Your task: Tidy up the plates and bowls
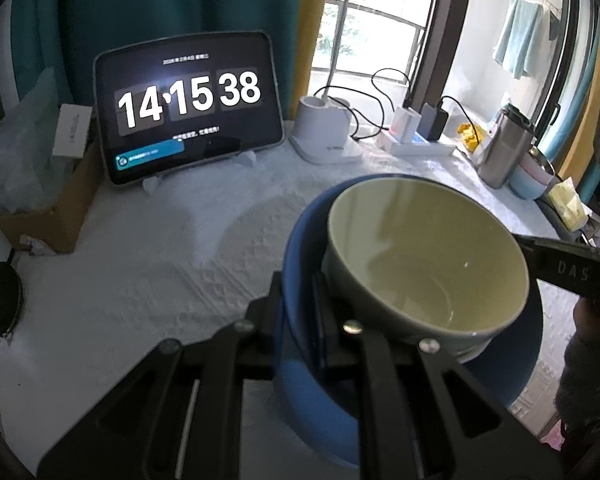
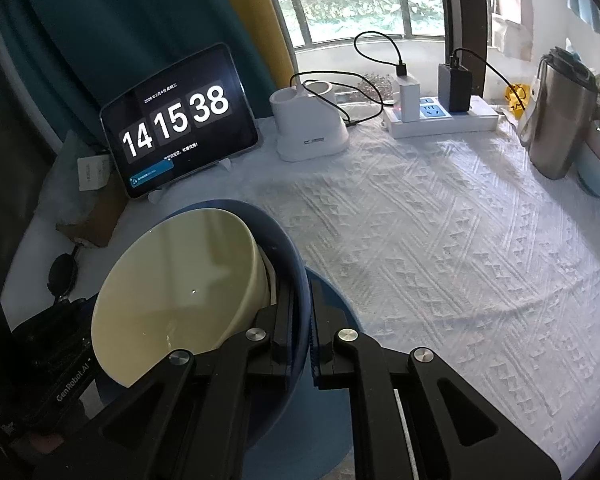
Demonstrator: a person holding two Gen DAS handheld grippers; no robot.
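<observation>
Blue round ceramic bowl [image 1: 300, 264], glossy, tilted, held above the white textured tablecloth of the table [image 2: 440, 240], toward the near edge. Gripped on opposite sides of its rim: left claw [image 1: 304, 320] narrow, clamped on the rim with one finger outside the wall and one inside; right claw [image 2: 302, 320] likewise narrow, pinching the rim on the other side. Seen in the left wrist view as a black arm entering from the right, lettered "DAS". Nested inside the blue bowl, a pale cream-green ceramic bowl [image 1: 428, 256], empty, leaning against the blue wall, its foot ring showing at the lower right. Below both, a flat blue shape, blurred, not clear what it is.

Along the far edge of the table, from the left corner: brown cardboard box [image 1: 52, 216] topped with clear plastic wrap and a small white carton; dark tablet on a clear stand [image 1: 188, 108] showing 14:15:38; white plastic lamp base with two cups [image 2: 308, 124], a black cable trailing from it; white power strip [image 2: 444, 118] carrying a white charger and a dark grey charger, each with a black cable. Toward the right edge, a brushed steel tumbler with a dark lid [image 2: 560, 116], and just behind it stacked pastel pink and blue bowls [image 1: 534, 178]. At the left edge, a small round black pouch with a cord [image 1: 0, 300].
</observation>
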